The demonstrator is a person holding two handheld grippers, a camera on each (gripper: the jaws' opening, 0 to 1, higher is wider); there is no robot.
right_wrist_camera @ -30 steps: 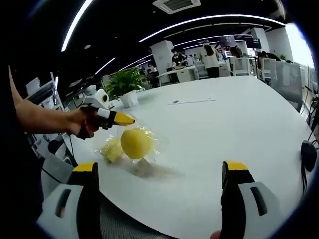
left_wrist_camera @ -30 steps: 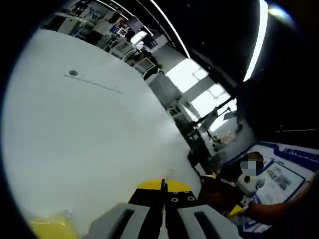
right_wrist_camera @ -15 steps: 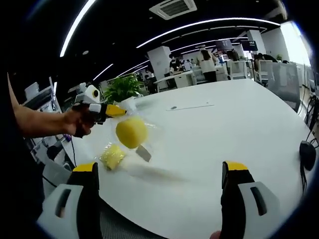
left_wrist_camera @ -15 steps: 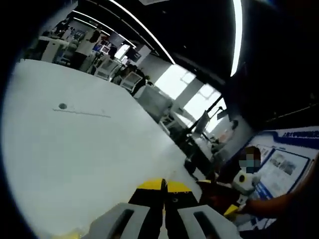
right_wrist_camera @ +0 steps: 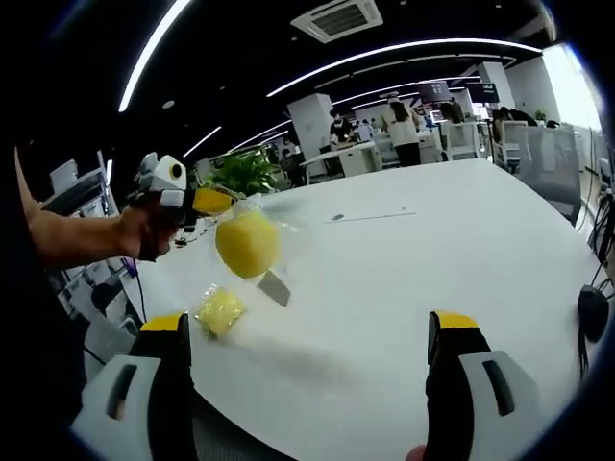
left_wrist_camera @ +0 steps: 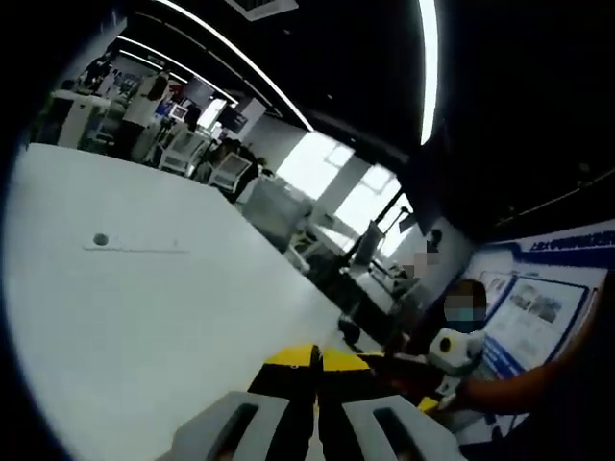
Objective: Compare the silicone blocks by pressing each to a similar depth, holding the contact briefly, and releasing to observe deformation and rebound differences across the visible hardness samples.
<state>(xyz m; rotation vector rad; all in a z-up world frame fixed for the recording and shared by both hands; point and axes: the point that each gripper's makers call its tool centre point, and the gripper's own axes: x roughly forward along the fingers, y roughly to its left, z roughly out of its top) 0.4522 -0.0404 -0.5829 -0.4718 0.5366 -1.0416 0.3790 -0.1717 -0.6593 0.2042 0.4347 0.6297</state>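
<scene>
Left gripper (right_wrist_camera: 213, 201) with fingers pinched on the top edge of a clear bag (right_wrist_camera: 259, 245), lifting it off the white tabletop (right_wrist_camera: 404, 279); in the left gripper view, fingers (left_wrist_camera: 293, 370) pressed together with no gap visible, the bag itself out of sight below them. Round yellow block (right_wrist_camera: 248, 243) hanging inside the film just under those fingers, clear of the surface. Second, paler yellow block (right_wrist_camera: 220, 309) lying on the tabletop below and slightly behind the hanging one, well ahead of the right gripper (right_wrist_camera: 306, 370). Right fingers (right_wrist_camera: 444, 370) spread wide, clamped on nothing, low over the near edge.

Judged step: getting the samples out of the packaging, or into reach, before any pressing. To do it well: keep the pinch on film alone, not on the block, so no sample is pre-squeezed. Lower the bag until the block rests flat beside the loose one, within reach of the open right fingers. Then press each from the same direction, equal travel, short hold, clean release. Risk: the bag swinging and the block rolling off toward the near edge.
</scene>
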